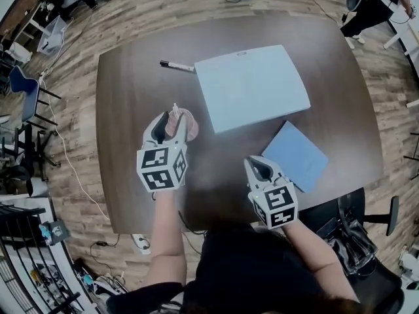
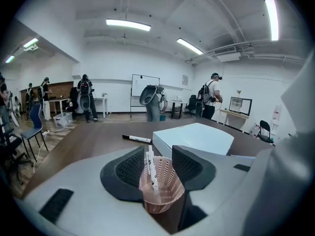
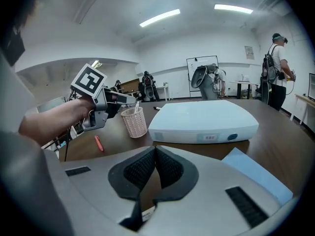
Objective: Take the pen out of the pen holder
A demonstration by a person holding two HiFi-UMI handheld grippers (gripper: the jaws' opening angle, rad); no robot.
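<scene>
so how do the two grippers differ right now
The left gripper has its jaws closed on the pink pen holder; the right gripper has its jaws together on nothing. The left gripper sits further up the table; the right gripper is nearer the person, beside the blue pad. Both point away from the person.

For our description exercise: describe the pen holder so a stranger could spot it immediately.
On the dark wooden table, look left of the big white box. The pen holder stands there between the left gripper's jaws: the only pink mesh cup, holding a white pen.
</scene>
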